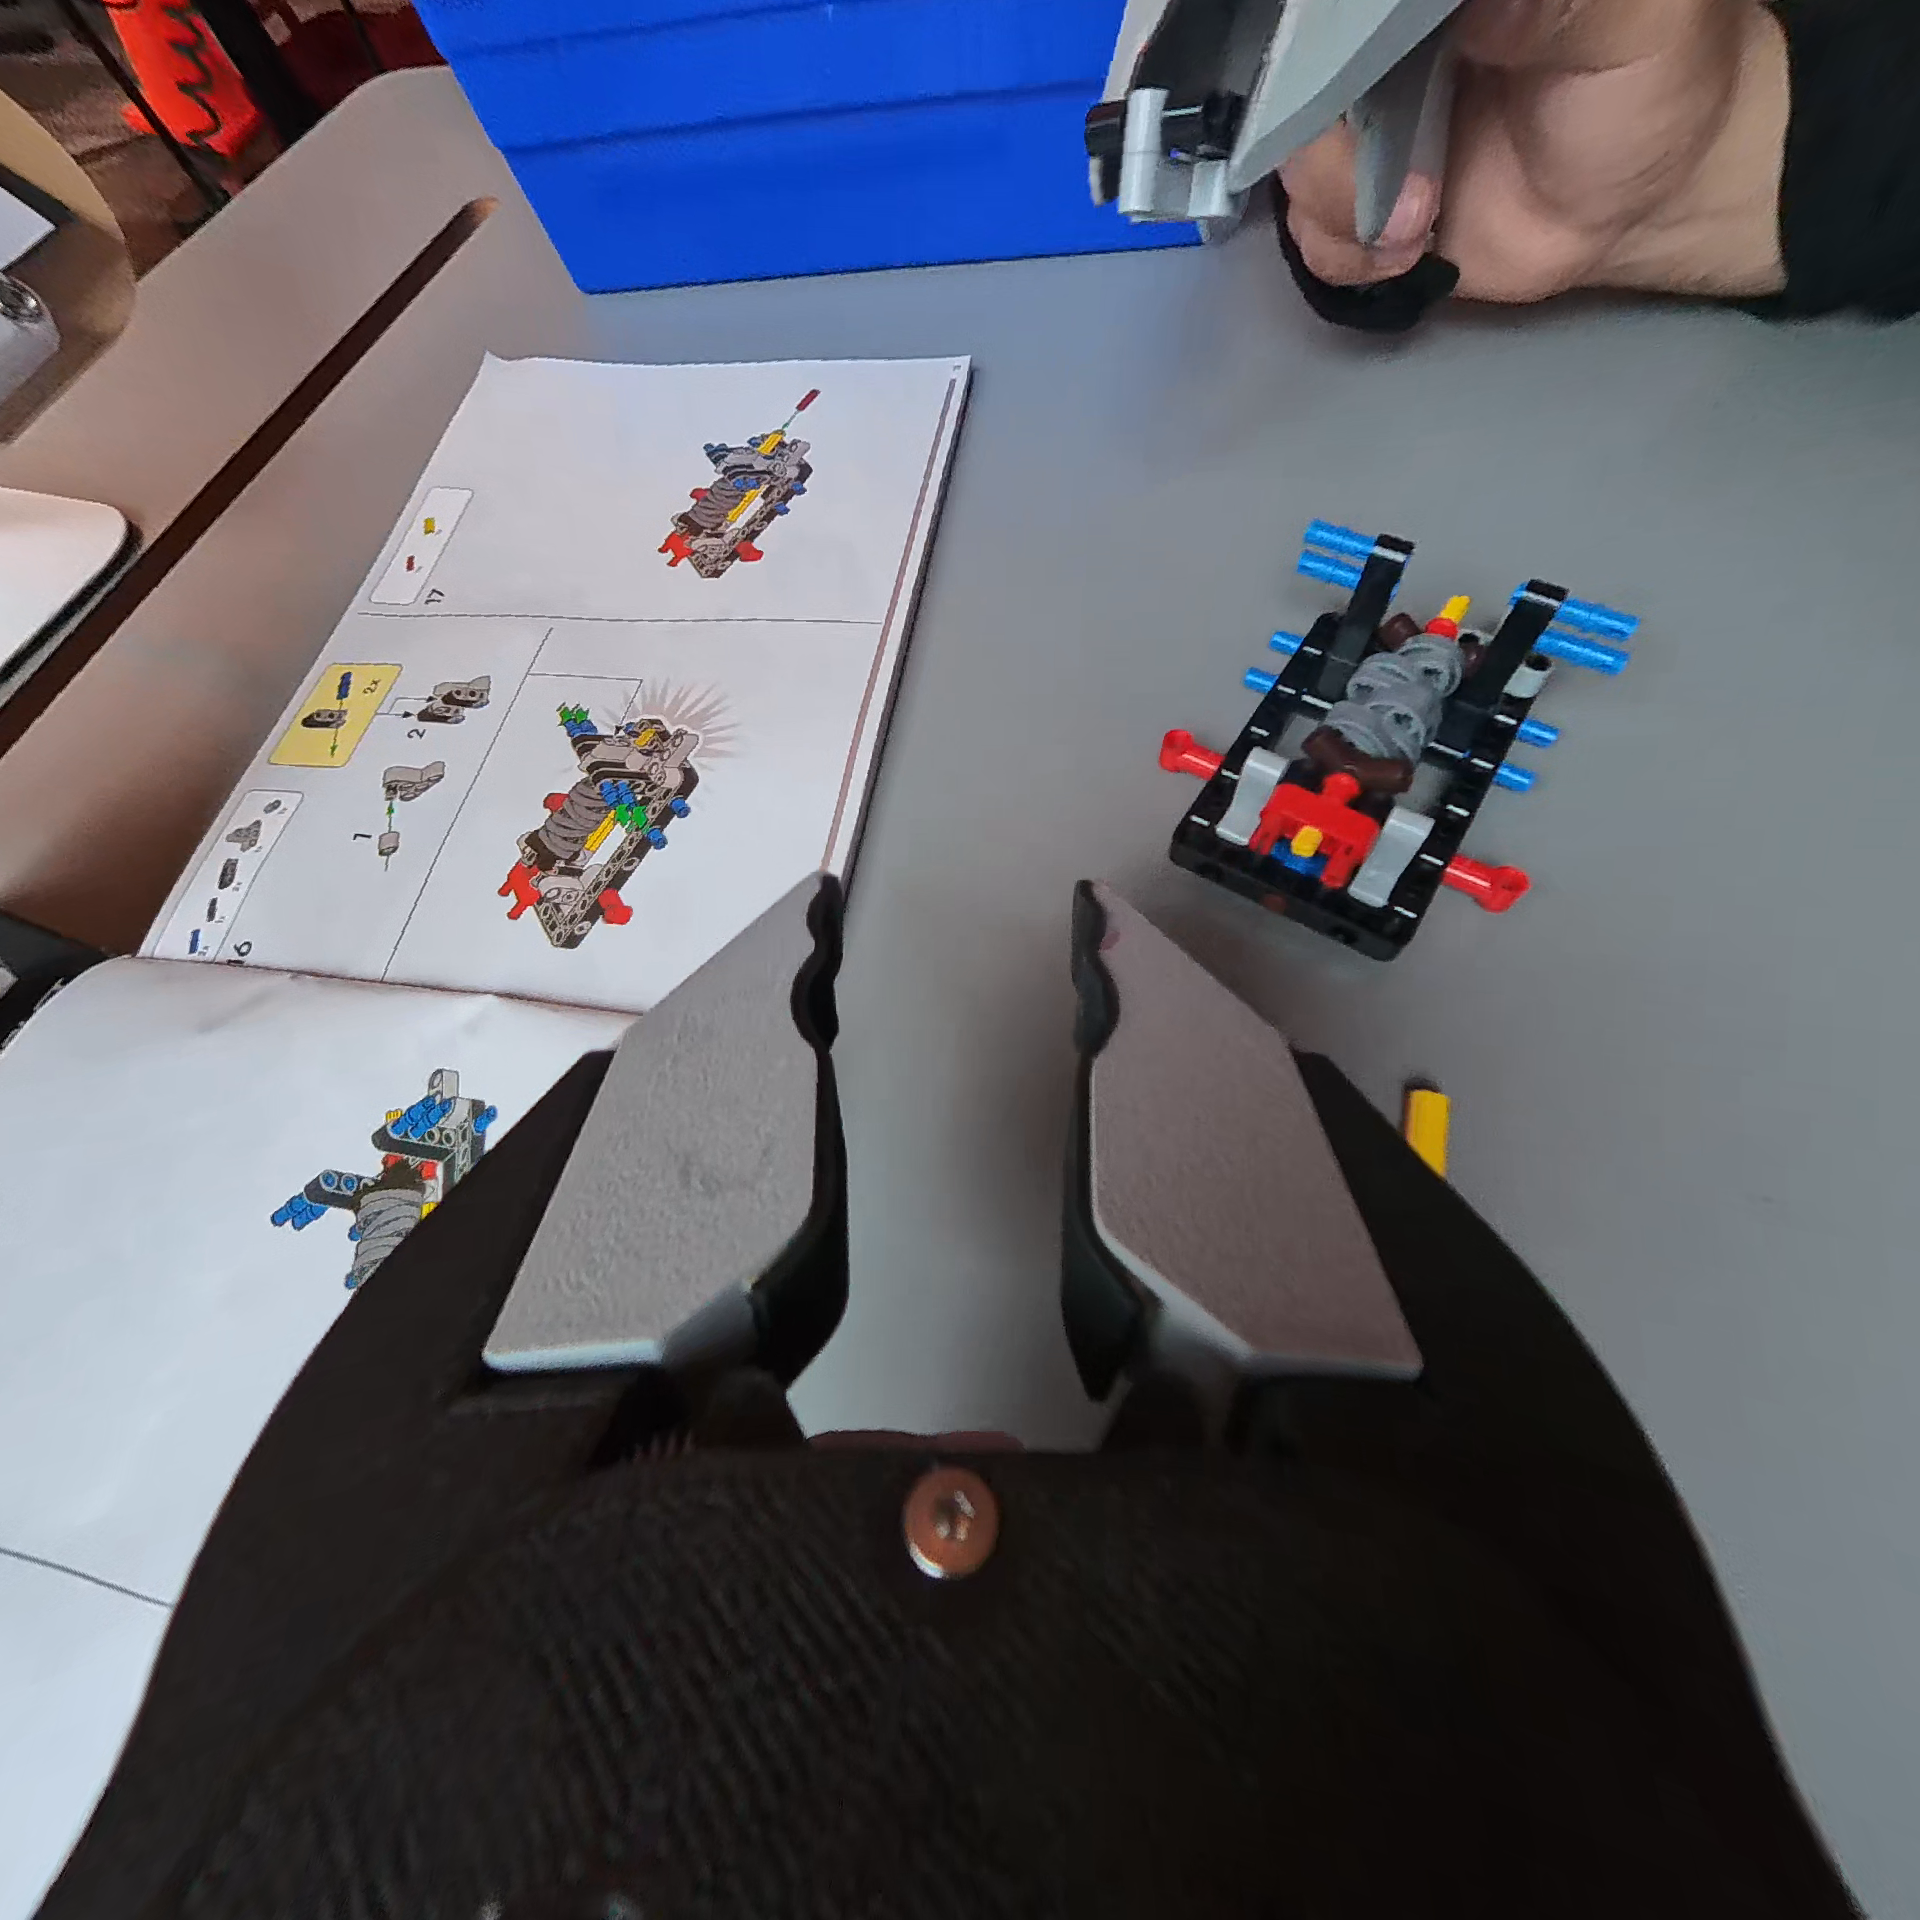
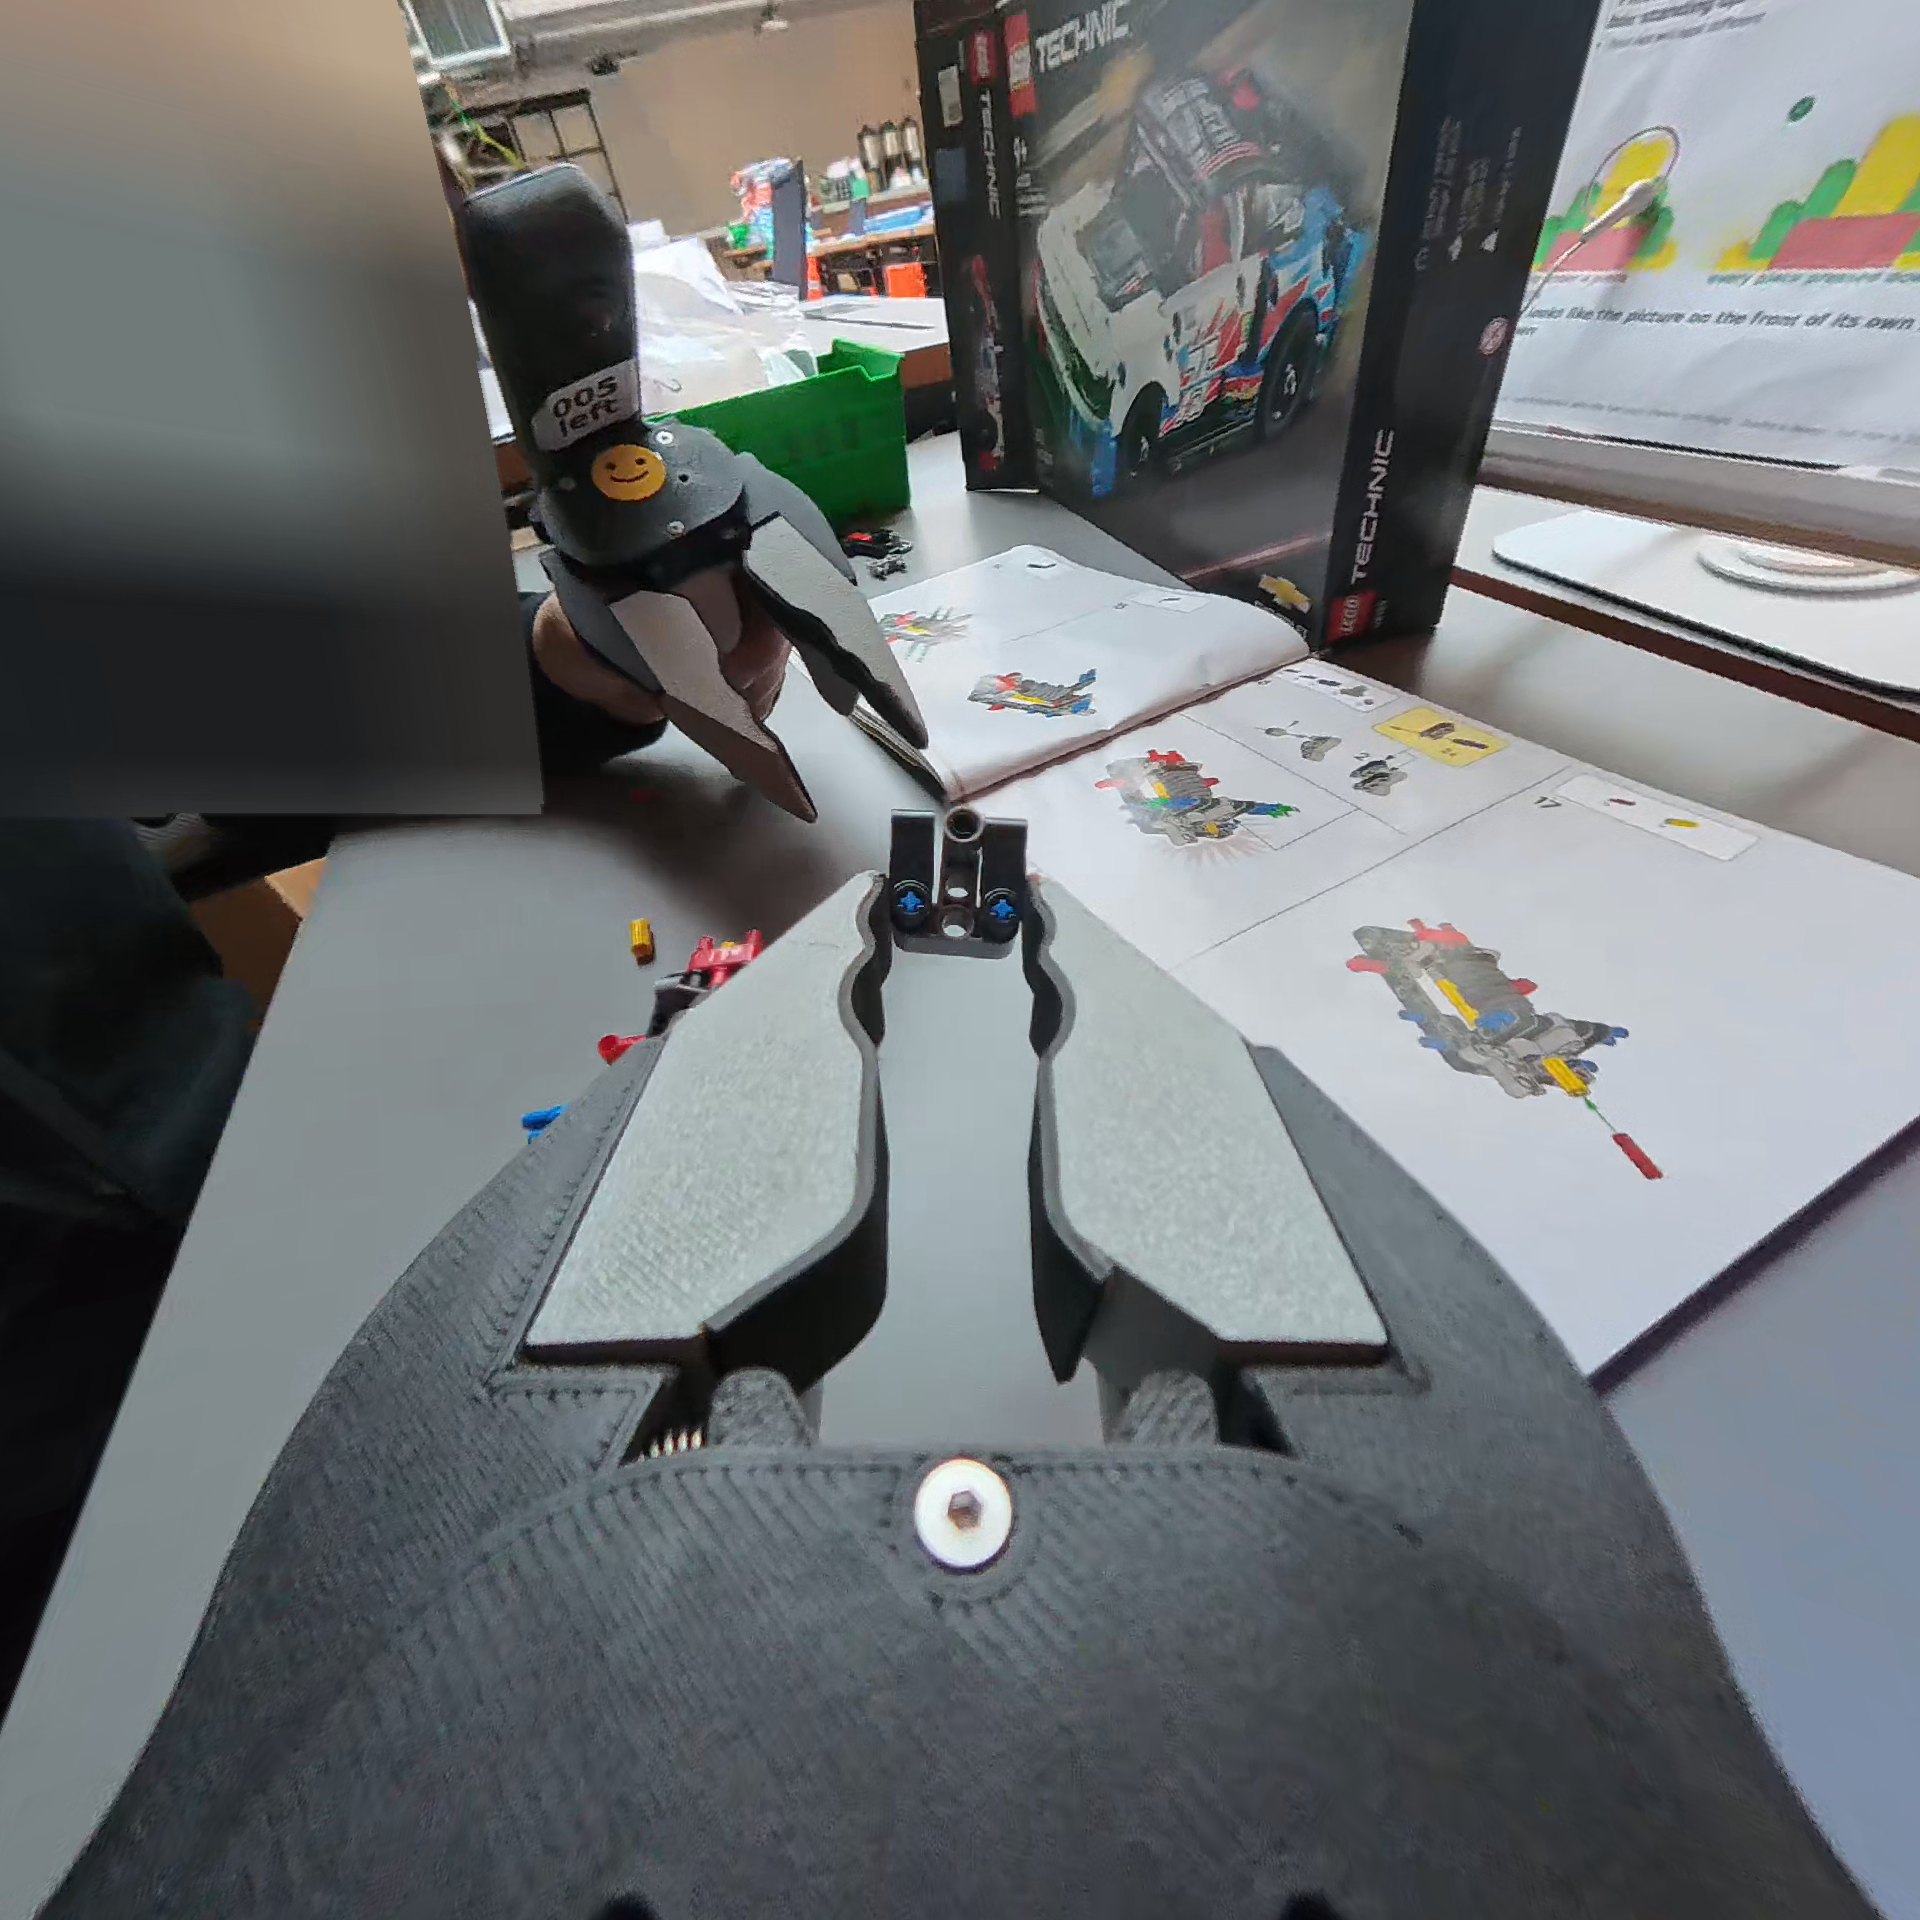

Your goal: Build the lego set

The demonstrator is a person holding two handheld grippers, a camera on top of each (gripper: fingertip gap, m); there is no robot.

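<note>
The part-built Lego chassis (image 1: 1382, 748), a black frame with a grey spring, red axles and blue pins, lies on the grey table (image 1: 1143, 468). My left gripper (image 1: 956, 914) is open and empty, hovering just left of and nearer than the chassis. It also shows in the right wrist view (image 2: 862, 774). My right gripper (image 2: 954, 883) is shut on a small black and grey sub-assembly (image 2: 956, 935) with two blue pins, held above the table. In the left wrist view this gripper (image 1: 1216, 114) and its piece (image 1: 1143, 156) are at the top right.
The open instruction booklet (image 1: 623, 675) lies to the left, also seen in the right wrist view (image 2: 1403, 883). A blue bin (image 1: 810, 135) stands behind it. A yellow piece (image 1: 1425, 1127) lies by my left gripper. The set's box (image 2: 1195, 312) and a green bin (image 2: 821, 426) stand farther off. My right fingertips sit around 15 cm from my left ones. It is some 8 cm from my left tips to the yellow piece (image 1: 1425, 1127).
</note>
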